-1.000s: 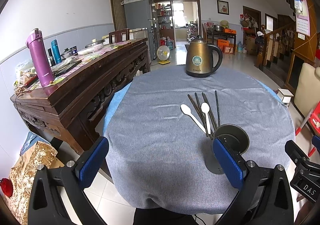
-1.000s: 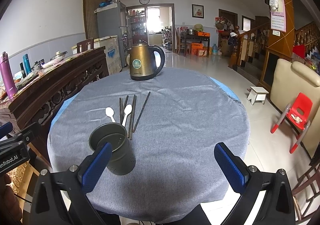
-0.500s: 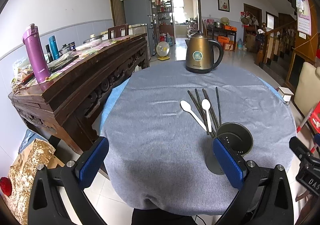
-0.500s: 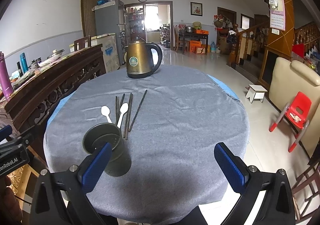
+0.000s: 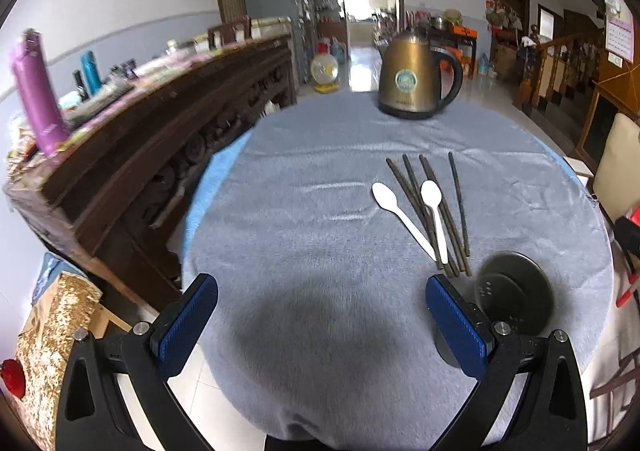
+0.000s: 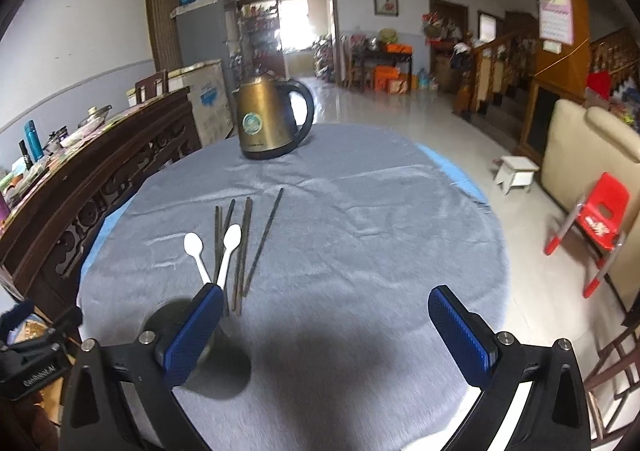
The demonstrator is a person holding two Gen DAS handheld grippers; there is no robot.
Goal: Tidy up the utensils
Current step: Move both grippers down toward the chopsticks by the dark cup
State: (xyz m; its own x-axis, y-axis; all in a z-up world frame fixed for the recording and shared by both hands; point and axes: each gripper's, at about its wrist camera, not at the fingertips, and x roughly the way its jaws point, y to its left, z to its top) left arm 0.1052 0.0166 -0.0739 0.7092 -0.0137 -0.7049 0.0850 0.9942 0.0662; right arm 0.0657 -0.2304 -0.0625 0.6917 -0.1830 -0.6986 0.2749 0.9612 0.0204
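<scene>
- We hold the left gripper [image 5: 322,309] and the right gripper [image 6: 326,315] above the near part of the round table [image 5: 304,155]; both tongs are spread wide and grip nothing.
- The task's things lie loose on the grey cloth: four dark chopsticks [image 5: 434,207] fanned side by side, one white spoon [image 5: 435,211] resting across them, a second white spoon [image 5: 400,213] just beside them on the left. None is in the dark perforated utensil holder [image 5: 516,301] yet, which stands empty at their near ends.
- The spoon lying over the chopsticks is our main risk: if we pinch a chopstick first, we judge it could flick the spoon off or drag its neighbours.
- The chopsticks are thin and close together, so wide tongs may close on two at once, or slide off a single one pressed flat on soft cloth.
- The holder looks light and tall; in the right wrist view it sits under the right gripper's left finger [image 6: 194,331], so a careless descent could knock it over.
- The cloth shows wrinkles; snagging it may shift everything.
- The golden kettle [image 6: 268,119] stands well apart at the far side, little danger there.
</scene>
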